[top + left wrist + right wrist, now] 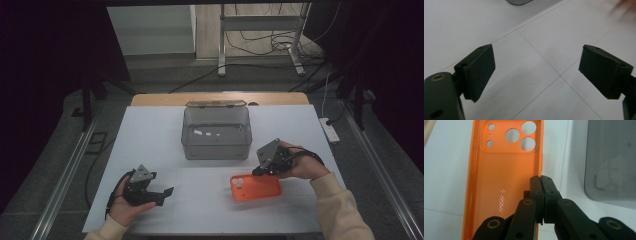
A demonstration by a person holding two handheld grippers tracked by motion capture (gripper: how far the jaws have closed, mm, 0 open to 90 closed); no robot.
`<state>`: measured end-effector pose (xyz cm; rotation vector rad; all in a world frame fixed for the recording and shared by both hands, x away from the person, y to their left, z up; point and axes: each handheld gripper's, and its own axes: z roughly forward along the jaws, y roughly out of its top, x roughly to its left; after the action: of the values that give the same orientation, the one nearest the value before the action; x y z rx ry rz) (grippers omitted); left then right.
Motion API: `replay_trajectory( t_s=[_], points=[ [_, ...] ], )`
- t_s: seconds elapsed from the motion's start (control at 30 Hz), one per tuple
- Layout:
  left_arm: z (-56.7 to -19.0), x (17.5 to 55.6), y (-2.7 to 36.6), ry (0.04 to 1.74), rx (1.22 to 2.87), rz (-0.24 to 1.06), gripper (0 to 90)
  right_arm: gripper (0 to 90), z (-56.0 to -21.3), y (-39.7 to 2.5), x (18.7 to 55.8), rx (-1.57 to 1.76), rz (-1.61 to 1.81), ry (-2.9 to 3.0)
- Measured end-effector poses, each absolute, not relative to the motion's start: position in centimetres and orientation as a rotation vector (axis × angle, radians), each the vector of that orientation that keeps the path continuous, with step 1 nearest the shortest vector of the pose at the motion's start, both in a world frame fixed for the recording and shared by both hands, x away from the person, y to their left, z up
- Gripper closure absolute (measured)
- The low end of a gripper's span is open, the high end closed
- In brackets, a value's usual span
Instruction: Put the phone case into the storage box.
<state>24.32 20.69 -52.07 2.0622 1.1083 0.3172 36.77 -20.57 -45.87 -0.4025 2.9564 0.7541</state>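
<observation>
Resting near the table's left near corner, the left gripper [161,193] sits in the person's left hand [125,205] with jaws spread wide, nothing between them; in the left gripper view its pads [477,71] hang over bare white table [529,50], thin seam lines crossing below. No writing there. Middle of the table, toward the far side: clear grey plastic box [216,134], lid hinged back, a couple of pale specks inside, no readable label. Right of centre, nearer the person: orange phone case [255,187] lying flat, inner side up, camera cutouts at its left end. The right gripper [256,172], held by the right hand [302,162], is at the case's far long edge. In the right gripper view its jaws are pressed together, pinching the case's side wall [539,167]; the box corner [610,160] shows just beside. No brand or text readable on the case; dotted texture only.
</observation>
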Motion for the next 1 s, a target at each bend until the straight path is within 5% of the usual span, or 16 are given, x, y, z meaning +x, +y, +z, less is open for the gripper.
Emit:
replay_trajectory(
  t_s=[1.0],
  points=[
    [-52.05,24.34,20.7,1.114,2.052,0.312,13.8,88.3,-45.19,-20.55,35.89,0.086,0.862,2.839]
  ],
)
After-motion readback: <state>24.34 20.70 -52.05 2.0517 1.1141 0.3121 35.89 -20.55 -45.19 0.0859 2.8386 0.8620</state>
